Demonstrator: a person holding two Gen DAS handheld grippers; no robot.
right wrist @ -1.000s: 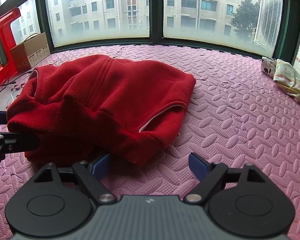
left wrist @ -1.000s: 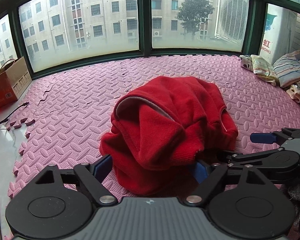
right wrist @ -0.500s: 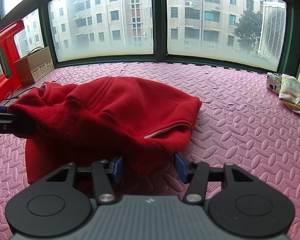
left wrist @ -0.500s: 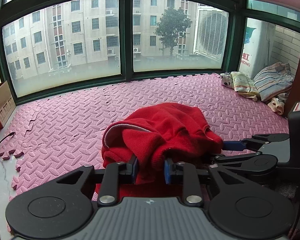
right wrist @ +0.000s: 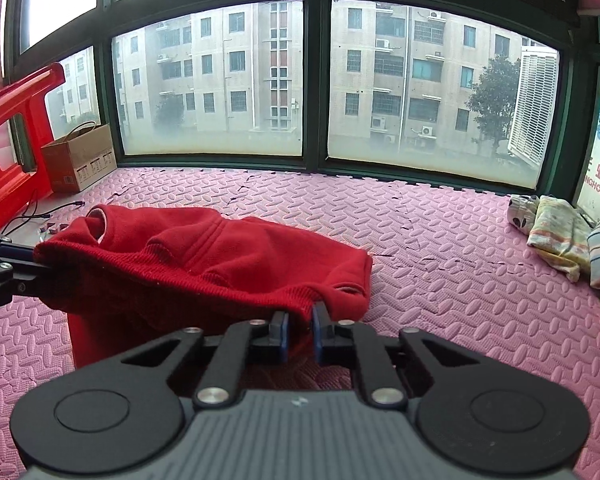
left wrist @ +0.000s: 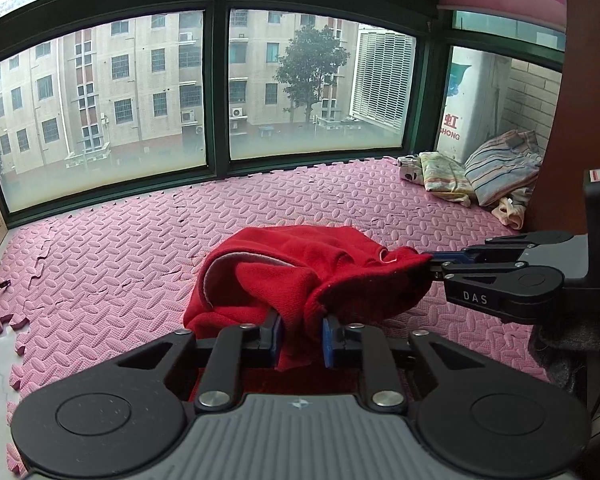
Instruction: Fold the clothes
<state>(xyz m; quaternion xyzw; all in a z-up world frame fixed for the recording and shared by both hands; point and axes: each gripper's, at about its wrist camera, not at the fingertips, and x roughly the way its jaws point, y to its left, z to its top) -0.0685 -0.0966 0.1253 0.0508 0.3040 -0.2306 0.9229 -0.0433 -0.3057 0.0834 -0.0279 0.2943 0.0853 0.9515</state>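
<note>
With the left claw (left wrist: 300, 334) and the right claw (right wrist: 299, 330) each clamped on a bunched edge of the red sweater (right wrist: 204, 256), half raised off the pink floor mat (right wrist: 440, 264), a thin pinch could slip and drop it crumpled.

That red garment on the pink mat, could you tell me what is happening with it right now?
A person is folding clothes with a handheld claw in each hand. The left claw and the right claw are each shut on an edge of the red garment, holding it bunched and partly lifted above the pink mat. A small pile of other clothes lies in the far corner by the window.
</note>
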